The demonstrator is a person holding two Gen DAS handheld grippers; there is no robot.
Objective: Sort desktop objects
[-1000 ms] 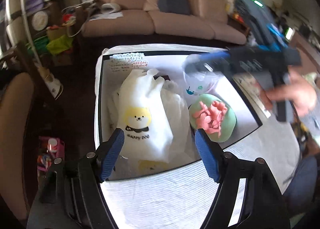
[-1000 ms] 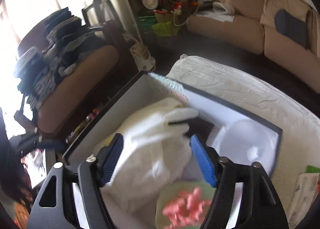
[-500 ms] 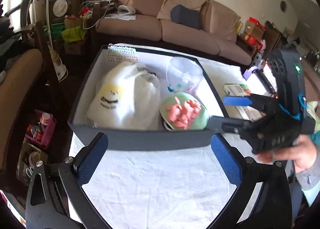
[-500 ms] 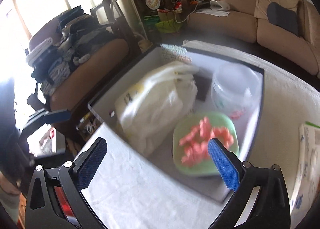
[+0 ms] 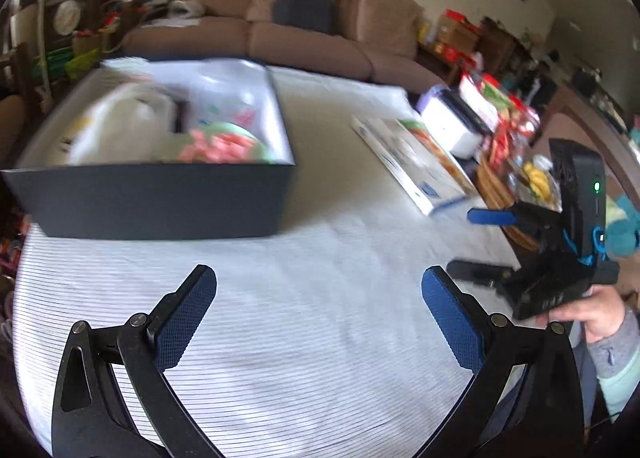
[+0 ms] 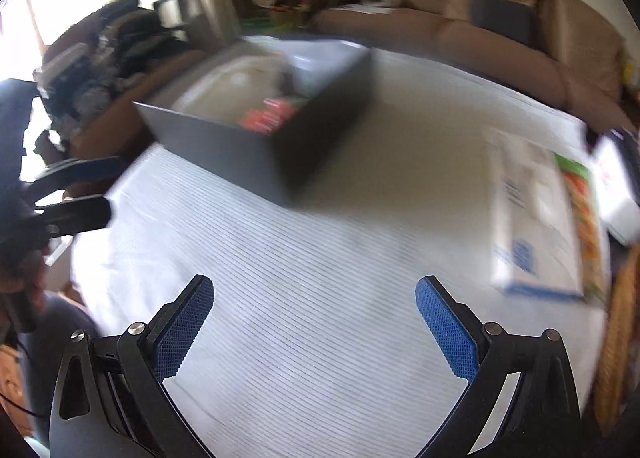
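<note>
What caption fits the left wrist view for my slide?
Open left tongs hover over the striped tablecloth, dark box ahead-left, flat carton right.

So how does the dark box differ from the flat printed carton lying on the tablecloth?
The dark box is tall-walled, open-topped and plain, with a white bag and pink pieces inside. The flat printed carton is thin, closed, white with colored print, and lies flat. Both rest on the striped tablecloth, apart from each other.

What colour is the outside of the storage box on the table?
Dark grey outside, white inside; the storage box shows most clearly in the left wrist view.
</note>
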